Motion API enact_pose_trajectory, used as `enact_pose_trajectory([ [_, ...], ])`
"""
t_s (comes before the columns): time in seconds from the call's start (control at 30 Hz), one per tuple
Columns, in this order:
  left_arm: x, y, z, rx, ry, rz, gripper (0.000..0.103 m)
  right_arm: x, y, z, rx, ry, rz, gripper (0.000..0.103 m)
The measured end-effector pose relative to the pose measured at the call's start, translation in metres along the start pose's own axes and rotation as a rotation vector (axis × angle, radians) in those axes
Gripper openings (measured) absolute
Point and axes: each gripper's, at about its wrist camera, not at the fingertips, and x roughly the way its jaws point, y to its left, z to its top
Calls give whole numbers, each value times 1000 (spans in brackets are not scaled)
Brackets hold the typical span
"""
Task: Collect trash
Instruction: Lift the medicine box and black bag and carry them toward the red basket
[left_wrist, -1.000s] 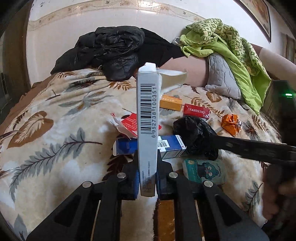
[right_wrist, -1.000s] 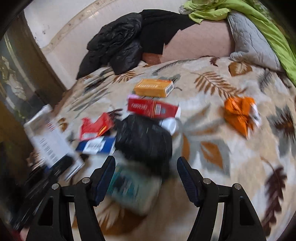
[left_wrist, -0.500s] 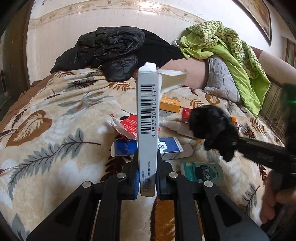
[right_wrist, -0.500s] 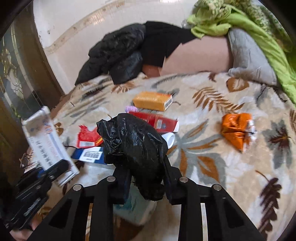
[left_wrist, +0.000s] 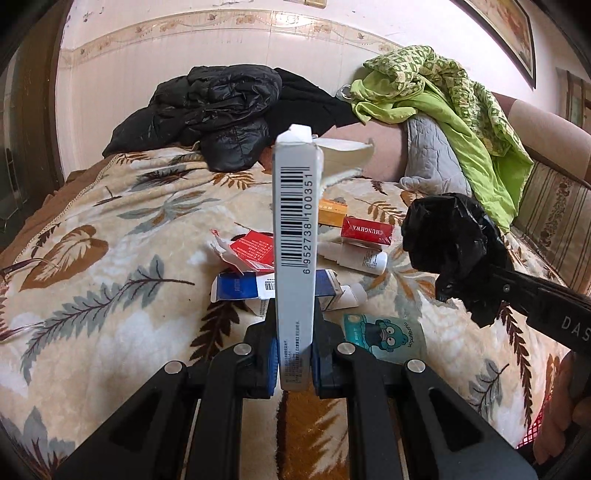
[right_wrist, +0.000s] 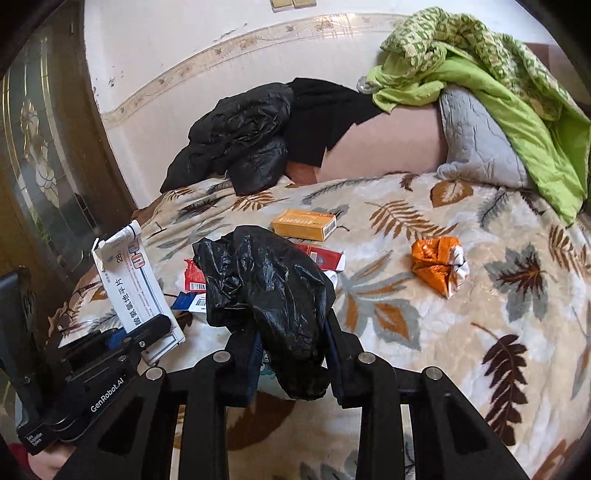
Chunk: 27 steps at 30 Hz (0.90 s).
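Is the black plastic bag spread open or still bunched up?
Bunched up. The black plastic bag hangs as a crumpled wad pinched in the right tool, with no mouth showing, lifted off the blanket.

Black grippers (left_wrist: 294, 363), silver screws, perhaps white lettering

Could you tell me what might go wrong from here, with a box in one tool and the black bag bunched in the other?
The black bag is clamped as a crumpled wad in the right tool, so its mouth may be hard to open for the white box. The left tool pinches only the box's lower end, so the tall box could pivot or slip. Its open top flap might snag on the bag.
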Motion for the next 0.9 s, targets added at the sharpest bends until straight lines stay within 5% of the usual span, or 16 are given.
enact_pose_trajectory([
  [0.9,-13,-14,1,91,-54,48,13,-6,0,-3,-4,-22,-29,32],
])
